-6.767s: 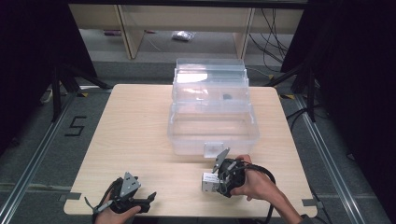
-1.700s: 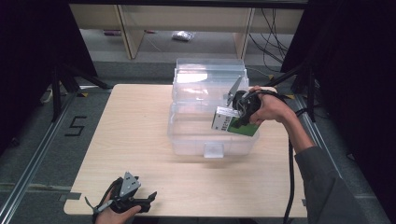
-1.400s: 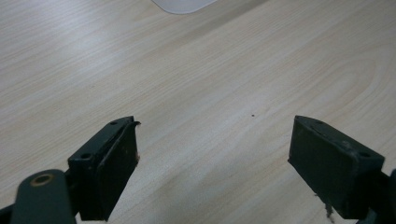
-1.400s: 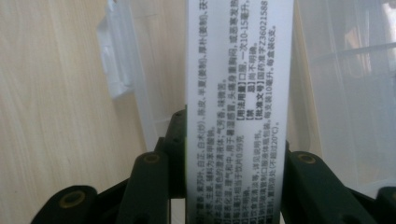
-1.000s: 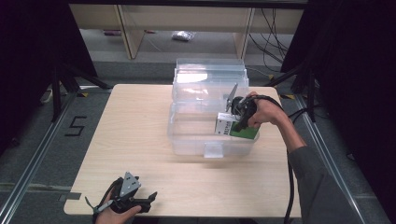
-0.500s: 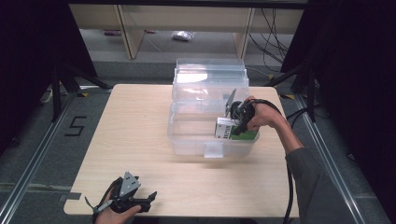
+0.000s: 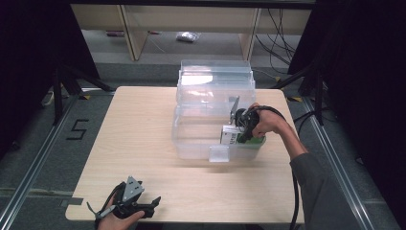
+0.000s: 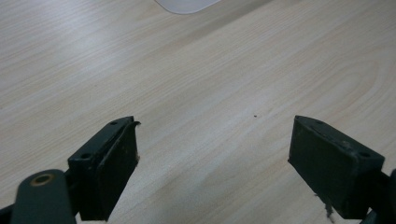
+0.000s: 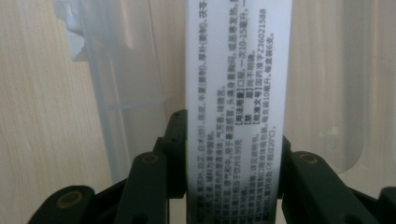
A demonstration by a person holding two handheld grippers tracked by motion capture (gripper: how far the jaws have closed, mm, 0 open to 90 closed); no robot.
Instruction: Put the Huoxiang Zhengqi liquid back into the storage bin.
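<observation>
The right tool (image 7: 238, 134) sat right of the centre in the high view, lowered into the front part of a clear plastic box (image 7: 191, 143). Its two black jaws were closed on a small white and green carton (image 7: 231, 138) and pressed on its two long sides. In the right gripper view the carton (image 9: 238, 93) rose between the jaws through the middle of the frame, its white face printed with small black text. Behind it the pale wall and floor of the plastic box (image 9: 116, 93) were visible, and light wood showed through them. The carton was inside the box, near the right end of it; whether it already touched the floor of the box I cannot tell. The person's right hand (image 7: 265, 123) held the tool from the right, and a black cable hung down along the sleeve.

The left tool (image 7: 143, 209) lay at the lower left of the high view, near the front edge of the tabletop (image 7: 134, 129), well apart from the box. In the left gripper view its jaws stood wide apart with nothing between them, only bare wood (image 8: 210, 84) below. The left hand (image 7: 117, 220) held it low over the tabletop.

The box stood in the middle of the tabletop, with its lid (image 7: 215, 79) open toward the upper part of the frame.
</observation>
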